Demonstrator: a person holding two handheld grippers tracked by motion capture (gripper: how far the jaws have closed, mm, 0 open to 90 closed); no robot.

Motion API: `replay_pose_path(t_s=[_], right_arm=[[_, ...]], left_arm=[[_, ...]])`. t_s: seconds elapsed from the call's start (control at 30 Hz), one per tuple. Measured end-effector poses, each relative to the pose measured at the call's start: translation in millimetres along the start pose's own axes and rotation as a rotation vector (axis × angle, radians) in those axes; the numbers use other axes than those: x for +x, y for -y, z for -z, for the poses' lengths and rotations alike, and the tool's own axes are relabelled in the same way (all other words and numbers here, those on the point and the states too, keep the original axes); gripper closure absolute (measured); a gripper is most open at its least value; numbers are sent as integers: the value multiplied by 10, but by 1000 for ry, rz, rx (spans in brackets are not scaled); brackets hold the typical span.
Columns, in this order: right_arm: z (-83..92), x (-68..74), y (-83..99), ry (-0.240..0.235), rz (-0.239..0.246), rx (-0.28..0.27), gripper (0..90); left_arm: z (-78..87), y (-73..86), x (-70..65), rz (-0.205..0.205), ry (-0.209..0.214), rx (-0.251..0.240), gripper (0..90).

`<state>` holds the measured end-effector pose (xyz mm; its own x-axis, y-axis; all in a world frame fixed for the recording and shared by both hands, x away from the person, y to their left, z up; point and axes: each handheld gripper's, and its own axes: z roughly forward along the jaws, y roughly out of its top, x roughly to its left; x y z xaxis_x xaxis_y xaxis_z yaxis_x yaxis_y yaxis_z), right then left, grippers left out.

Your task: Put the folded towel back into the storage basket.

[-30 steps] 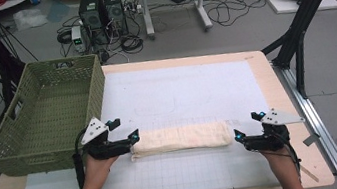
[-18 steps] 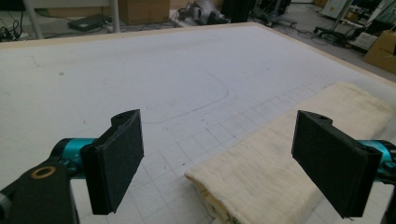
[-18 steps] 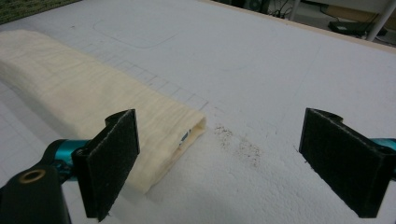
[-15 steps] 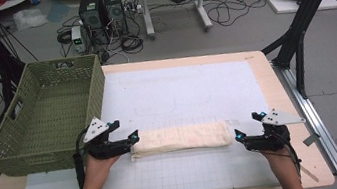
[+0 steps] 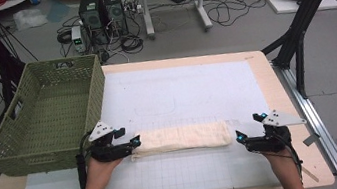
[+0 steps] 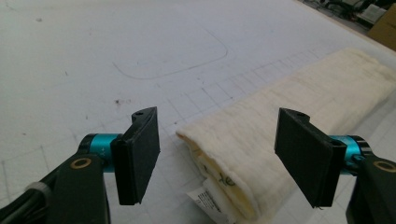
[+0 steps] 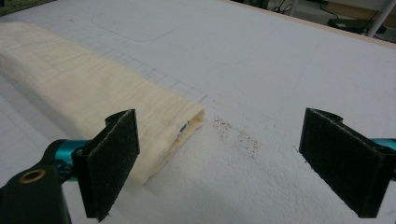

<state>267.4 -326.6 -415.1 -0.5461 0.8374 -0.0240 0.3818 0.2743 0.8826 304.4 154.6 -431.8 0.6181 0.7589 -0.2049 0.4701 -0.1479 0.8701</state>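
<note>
High view had us parked at the near edge of the table (image 5: 273,66), with the basket (image 5: 46,118) off to the far left and the towel (image 5: 183,139) folded into a long strip on the white mat (image 5: 181,92) between our two grippers.

Left gripper (image 5: 131,143) first: its jaws had just been closing in on the towel's left end, and in the left gripper view (image 6: 217,161) that end with its little tag (image 6: 205,200) sat between the pads, but neither pad was pressing on it yet. So: partly closed, nothing held. Our worry was that the pinch would catch just the top layers, since the fold stack looked loose there, and the whole thing would unfold on the lift. The tag could also get nipped instead of the cloth.

Right gripper (image 5: 240,138) sat just past the towel's right end, jaws wide apart and holding nothing. In the right gripper view (image 7: 233,163) the towel end lay close by the left pad, not centered in the gap. Closing from there would probably have grabbed air or only clipped a corner.

If one side gripped and the other missed, we figured the strip would sag and drag across the mat, and getting it into the basket would turn messy.
</note>
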Motion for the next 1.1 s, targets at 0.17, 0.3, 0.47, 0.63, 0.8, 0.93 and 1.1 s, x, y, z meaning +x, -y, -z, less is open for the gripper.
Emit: replay_pose_path(t_s=[0.17, 0.3, 0.47, 0.63, 0.8, 0.93, 1.1], right_arm=[[-23, 16, -2, -8, 10, 4, 115], [-31, 22, 0, -11, 7, 7, 115], [-42, 29, 3, -15, 11, 11, 115], [-58, 33, 9, -24, 13, 17, 115], [-66, 45, 11, -29, 12, 24, 115], [-71, 42, 11, -32, 19, 24, 115], [-83, 51, 16, -37, 17, 31, 115]], left_arm=[[-5, 35, -6, -5, 14, 21, 335], [-23, 60, -23, -8, 6, 44, 340], [-60, 88, -48, -25, -6, 87, 350], [-95, 115, -56, -32, -30, 127, 368], [-151, 138, -100, -48, -31, 171, 375], [-169, 142, -137, -73, -50, 201, 376], [-179, 141, -254, -120, -84, 219, 404]])
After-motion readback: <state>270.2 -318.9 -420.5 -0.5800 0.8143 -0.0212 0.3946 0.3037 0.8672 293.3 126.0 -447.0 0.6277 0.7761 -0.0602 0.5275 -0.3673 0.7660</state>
